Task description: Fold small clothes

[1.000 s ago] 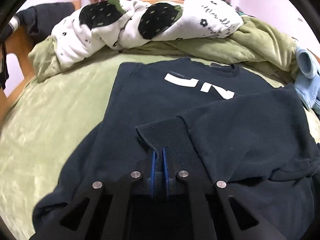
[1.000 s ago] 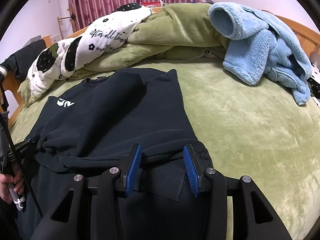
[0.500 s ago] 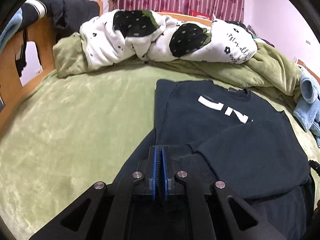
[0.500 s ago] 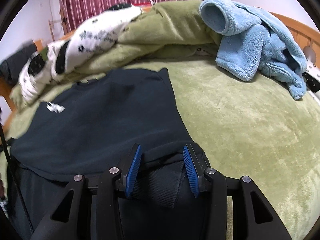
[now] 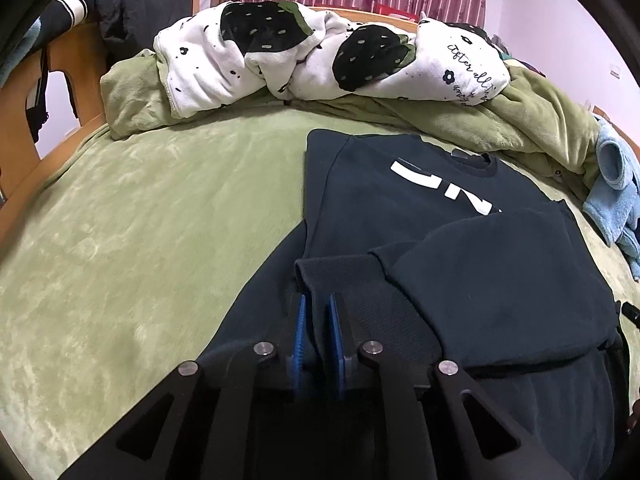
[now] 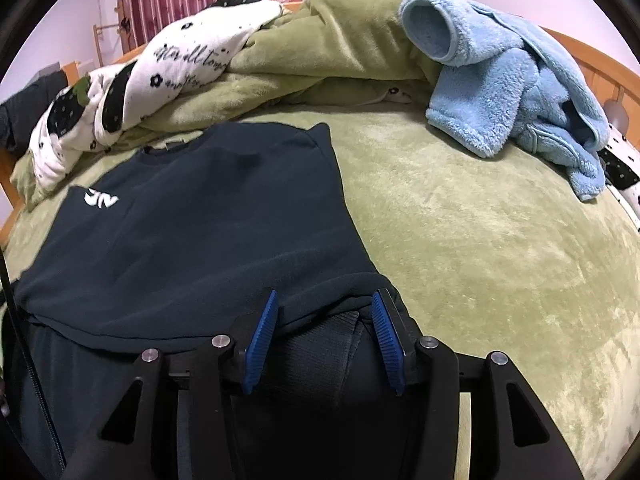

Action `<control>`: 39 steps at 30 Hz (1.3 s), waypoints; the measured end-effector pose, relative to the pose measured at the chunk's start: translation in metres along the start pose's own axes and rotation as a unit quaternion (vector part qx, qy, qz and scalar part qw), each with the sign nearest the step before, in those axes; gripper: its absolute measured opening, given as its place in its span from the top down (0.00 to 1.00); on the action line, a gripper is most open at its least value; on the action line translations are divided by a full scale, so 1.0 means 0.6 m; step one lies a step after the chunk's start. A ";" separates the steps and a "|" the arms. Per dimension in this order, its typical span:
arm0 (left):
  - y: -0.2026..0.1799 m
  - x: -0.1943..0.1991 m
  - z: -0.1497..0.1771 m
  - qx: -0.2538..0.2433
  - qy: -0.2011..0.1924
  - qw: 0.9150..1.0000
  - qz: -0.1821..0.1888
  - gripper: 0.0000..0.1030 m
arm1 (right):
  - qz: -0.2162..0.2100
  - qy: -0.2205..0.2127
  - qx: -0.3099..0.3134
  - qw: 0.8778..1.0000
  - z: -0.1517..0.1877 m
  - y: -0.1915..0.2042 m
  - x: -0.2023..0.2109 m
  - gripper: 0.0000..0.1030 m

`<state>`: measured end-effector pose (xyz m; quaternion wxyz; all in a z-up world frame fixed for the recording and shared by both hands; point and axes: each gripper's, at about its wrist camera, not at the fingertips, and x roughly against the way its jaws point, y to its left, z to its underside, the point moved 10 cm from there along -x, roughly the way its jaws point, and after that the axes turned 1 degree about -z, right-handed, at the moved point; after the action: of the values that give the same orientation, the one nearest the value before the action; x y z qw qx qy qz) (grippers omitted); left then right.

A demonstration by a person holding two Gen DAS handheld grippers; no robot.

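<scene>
A dark navy sweatshirt (image 5: 400,208) with white letters (image 5: 440,184) lies flat on the green bed cover (image 5: 140,220), one sleeve folded across its body. My left gripper (image 5: 316,304) sits low over the garment's left side. Its jaws are opening, and the ribbed cuff (image 5: 340,276) runs between the blue pads with a narrow gap showing. In the right wrist view the same sweatshirt (image 6: 200,220) fills the left half. My right gripper (image 6: 324,300) is at its near right corner. Its jaws are opening wide, with a ribbed band (image 6: 316,344) lying loose between the pads.
A white blanket with black patches (image 5: 300,52) and a bunched green blanket (image 6: 320,40) lie along the far side. A light blue fleece garment (image 6: 512,92) sits at the right. A wooden bed frame (image 5: 24,140) with a dark jacket (image 5: 132,12) stands at the left.
My left gripper has slid left across the sweatshirt with the cuff, and its pads, pressed together before, now stand slightly apart. The right pads have spread a little wider.
</scene>
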<state>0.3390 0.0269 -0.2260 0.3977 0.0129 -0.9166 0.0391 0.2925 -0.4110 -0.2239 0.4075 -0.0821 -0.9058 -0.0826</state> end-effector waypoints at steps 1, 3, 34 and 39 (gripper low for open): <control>0.000 0.007 0.003 -0.001 0.000 1.000 0.001 0.84 | -0.005 -0.001 -0.004 1.000 -0.001 0.001 0.005 0.51; 0.001 0.022 0.009 -0.002 -0.002 1.000 0.003 0.79 | -0.020 -0.005 -0.006 1.000 -0.001 0.009 0.016 0.46; 0.064 0.250 0.172 -0.040 -0.017 0.999 -0.005 0.25 | 0.052 -0.064 0.063 0.995 0.131 0.063 0.275 0.15; 0.057 0.262 0.191 -0.052 -0.023 0.998 -0.002 0.25 | 0.060 -0.050 0.063 0.995 0.164 0.041 0.289 0.15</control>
<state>0.1462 0.0528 -0.1910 0.3770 -0.0055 -0.9261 -0.0098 0.1130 -0.3518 -0.1558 0.3702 -0.1141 -0.9219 0.0033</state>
